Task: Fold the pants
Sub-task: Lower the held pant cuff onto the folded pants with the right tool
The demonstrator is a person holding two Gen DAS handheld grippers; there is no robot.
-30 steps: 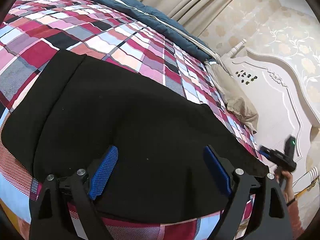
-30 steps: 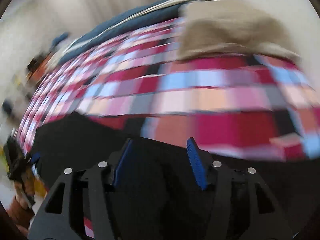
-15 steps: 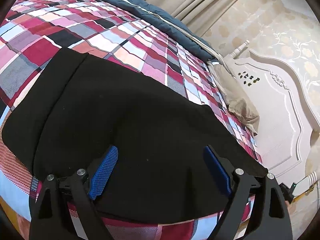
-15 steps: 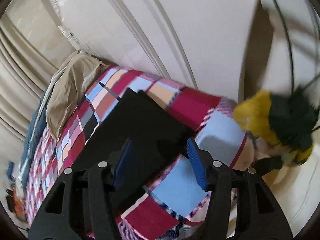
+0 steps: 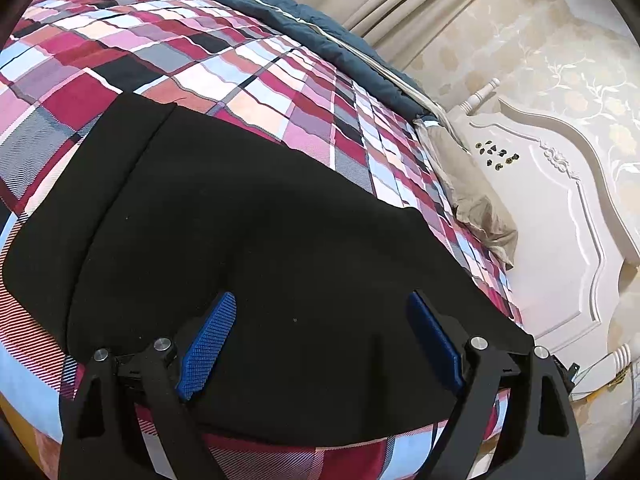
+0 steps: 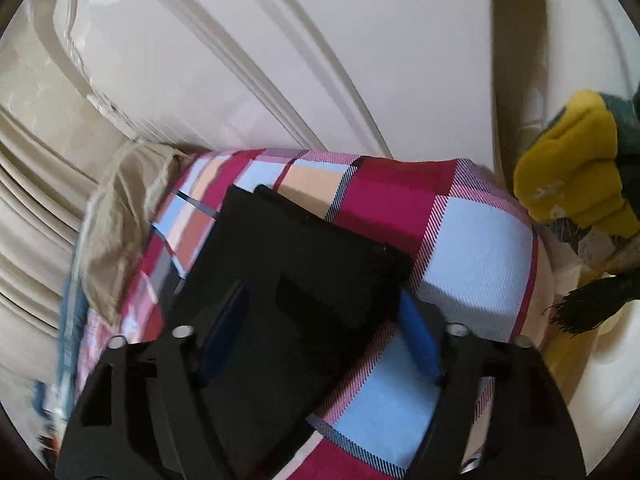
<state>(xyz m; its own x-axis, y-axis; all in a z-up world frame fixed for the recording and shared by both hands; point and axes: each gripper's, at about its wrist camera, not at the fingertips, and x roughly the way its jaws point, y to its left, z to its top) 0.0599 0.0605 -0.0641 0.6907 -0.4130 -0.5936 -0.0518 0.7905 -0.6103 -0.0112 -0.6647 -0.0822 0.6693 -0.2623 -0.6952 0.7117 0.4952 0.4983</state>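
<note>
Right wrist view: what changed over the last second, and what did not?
The right gripper swung from the middle of the bed to the pants end by the footboard, rolled, and its jaws have just been closing around the fabric edge. The left gripper stayed open over the pants, unmoved.

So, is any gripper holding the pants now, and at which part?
No. The left gripper is wide open above the black pants. The right gripper, jaws just closing, straddles a corner of the pants, not yet pinching it.
</note>
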